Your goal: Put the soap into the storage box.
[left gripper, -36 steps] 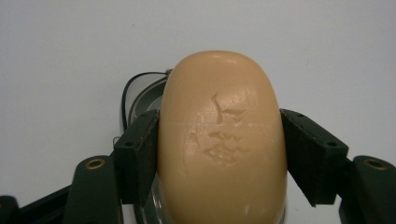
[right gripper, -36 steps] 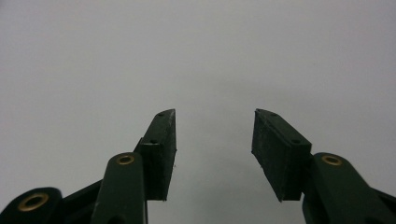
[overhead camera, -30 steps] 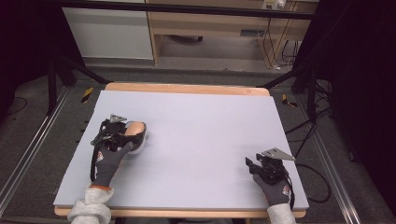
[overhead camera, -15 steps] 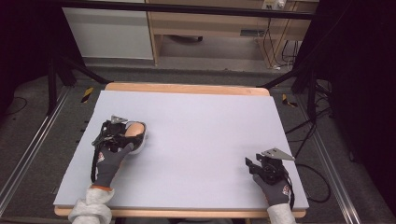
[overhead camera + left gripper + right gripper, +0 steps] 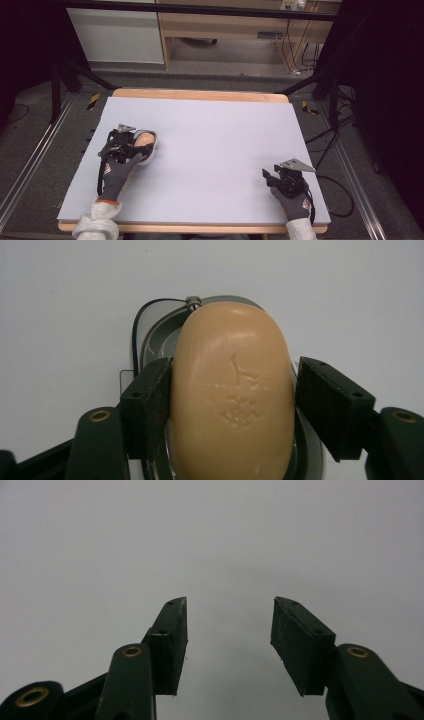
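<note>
Grey dish under gripped soap

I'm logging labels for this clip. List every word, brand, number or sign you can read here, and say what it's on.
None can be read.
The soap bar in the left gripper has only scratches, no stamped brand.
The dish under it, the table and the right gripper carry no print.

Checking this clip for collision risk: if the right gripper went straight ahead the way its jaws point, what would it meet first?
The right gripper has open jaws with nothing between them. Ahead lies bare pale grey table surface, so the way looks free as far as shown, though depth is hard to judge.
</note>
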`<action>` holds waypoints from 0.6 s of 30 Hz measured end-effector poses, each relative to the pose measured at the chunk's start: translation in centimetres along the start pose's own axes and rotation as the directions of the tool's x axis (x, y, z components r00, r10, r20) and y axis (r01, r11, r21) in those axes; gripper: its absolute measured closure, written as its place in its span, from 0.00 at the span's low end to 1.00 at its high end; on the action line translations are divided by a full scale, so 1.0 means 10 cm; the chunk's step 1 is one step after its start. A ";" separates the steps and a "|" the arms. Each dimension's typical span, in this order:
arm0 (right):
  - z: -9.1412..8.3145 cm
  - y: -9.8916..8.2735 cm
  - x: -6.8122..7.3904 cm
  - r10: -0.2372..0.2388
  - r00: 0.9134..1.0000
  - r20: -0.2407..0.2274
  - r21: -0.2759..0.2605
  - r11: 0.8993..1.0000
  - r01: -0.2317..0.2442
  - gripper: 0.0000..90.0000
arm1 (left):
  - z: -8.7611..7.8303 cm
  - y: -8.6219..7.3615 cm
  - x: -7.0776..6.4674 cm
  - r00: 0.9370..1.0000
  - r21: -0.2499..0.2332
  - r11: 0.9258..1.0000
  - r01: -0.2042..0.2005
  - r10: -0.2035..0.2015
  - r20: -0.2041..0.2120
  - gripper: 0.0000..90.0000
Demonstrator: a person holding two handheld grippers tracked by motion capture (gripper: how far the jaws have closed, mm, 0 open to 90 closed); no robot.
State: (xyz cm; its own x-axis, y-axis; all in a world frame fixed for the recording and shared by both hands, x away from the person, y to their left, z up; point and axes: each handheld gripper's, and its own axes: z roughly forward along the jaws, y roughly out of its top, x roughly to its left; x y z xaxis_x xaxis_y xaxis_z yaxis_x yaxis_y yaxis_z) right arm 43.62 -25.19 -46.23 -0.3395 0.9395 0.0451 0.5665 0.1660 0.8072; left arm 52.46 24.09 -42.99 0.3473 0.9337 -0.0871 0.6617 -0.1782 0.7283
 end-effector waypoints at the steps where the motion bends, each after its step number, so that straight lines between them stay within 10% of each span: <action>1: 0.00 0.00 0.00 0.000 1.000 0.000 0.000 1.000 0.000 0.54 | 0.00 0.00 0.00 1.000 0.001 1.000 0.000 0.000 0.000 0.34; 18: 0.00 0.00 0.00 0.000 1.000 -0.001 -0.001 1.000 0.000 0.54 | -0.05 -0.04 -0.08 0.999 -0.014 0.999 -0.034 0.034 0.016 0.33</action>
State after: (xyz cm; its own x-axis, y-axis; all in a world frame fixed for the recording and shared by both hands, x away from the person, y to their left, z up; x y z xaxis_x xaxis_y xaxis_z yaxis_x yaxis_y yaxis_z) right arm 43.60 -25.16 -46.19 -0.3398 0.9394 0.0457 0.5659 0.1654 0.8077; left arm 51.59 23.53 -42.84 0.3804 0.9219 -0.0729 0.6401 -0.2056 0.7403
